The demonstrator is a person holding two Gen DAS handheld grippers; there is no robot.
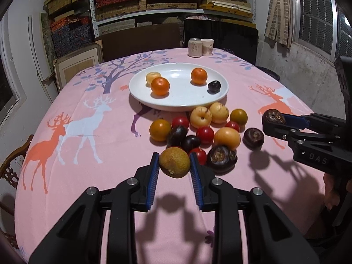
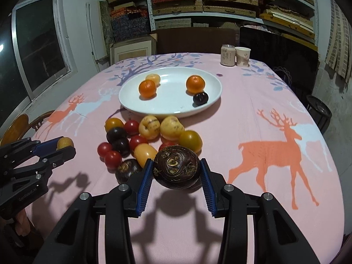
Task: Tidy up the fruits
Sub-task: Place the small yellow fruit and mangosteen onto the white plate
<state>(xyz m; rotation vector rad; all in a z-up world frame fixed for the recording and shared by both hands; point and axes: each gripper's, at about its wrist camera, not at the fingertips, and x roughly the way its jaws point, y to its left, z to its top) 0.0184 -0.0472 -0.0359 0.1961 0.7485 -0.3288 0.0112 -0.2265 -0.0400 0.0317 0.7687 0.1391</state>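
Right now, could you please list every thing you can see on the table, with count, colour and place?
plate: 1, white, table centre
fruits on plate: 4; two orange, one pale yellow, one dark
fruit pile: mixed red, yellow, orange-green, dark; on cloth in front of plate
can: 1, pale pink, far edge
paper cup: 1, white-pink, beside can
tablecloth: pink, deer print
left gripper: holds brownish round fruit
right gripper: holds dark brown fruit
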